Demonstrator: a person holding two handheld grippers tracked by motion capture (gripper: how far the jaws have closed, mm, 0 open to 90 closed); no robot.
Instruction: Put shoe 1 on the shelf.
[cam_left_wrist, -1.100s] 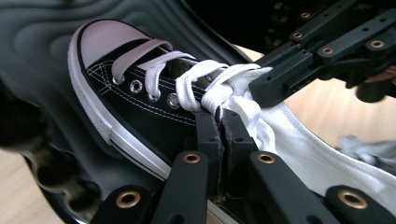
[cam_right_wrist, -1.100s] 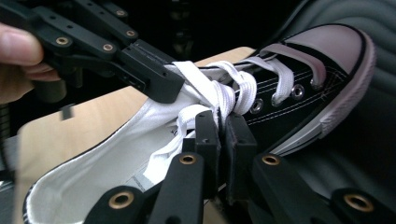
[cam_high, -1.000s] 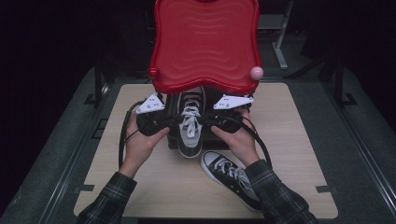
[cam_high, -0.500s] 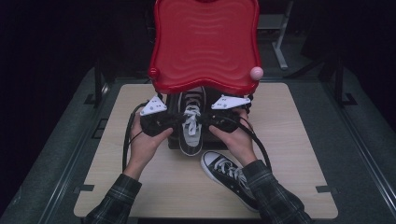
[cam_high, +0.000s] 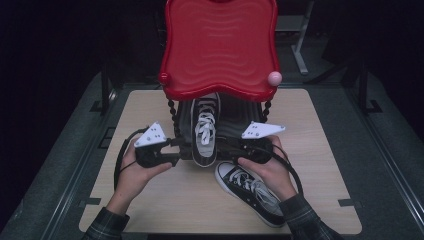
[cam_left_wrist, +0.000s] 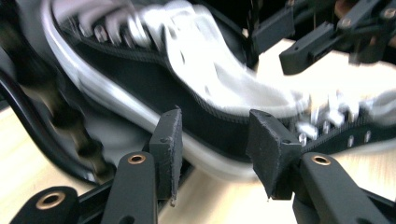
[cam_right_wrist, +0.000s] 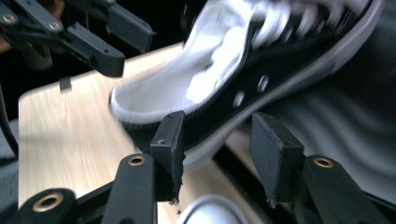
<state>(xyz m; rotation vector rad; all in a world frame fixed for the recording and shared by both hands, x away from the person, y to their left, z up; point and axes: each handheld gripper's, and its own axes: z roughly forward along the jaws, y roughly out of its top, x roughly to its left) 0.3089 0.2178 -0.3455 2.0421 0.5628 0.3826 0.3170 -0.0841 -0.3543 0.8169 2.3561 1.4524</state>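
A black sneaker with white laces (cam_high: 204, 131) rests toe toward me on the dark lower shelf (cam_high: 235, 127) of a rack, under its red top tray (cam_high: 220, 50). My left gripper (cam_high: 179, 152) is at its left side and my right gripper (cam_high: 227, 148) at its right. Both pairs of jaws have just been opening, and each gap has air in it. In the left gripper view the sneaker (cam_left_wrist: 140, 70) lies just beyond my left gripper (cam_left_wrist: 215, 135). The right gripper view has its heel opening (cam_right_wrist: 224, 70) past my right gripper (cam_right_wrist: 217, 140).
A second black sneaker (cam_high: 252, 192) lies on the wooden tabletop (cam_high: 165, 200) in front of my right hand; its toe cap (cam_right_wrist: 210, 213) is under the right jaws. A pink ball (cam_high: 274, 78) sits on the tray's right corner. Beaded posts (cam_high: 173, 120) carry the tray.
Both hands have drawn back toward me and sunk a little. Their jaws, closed at the sneaker's sides a second ago, have spread and let it go.
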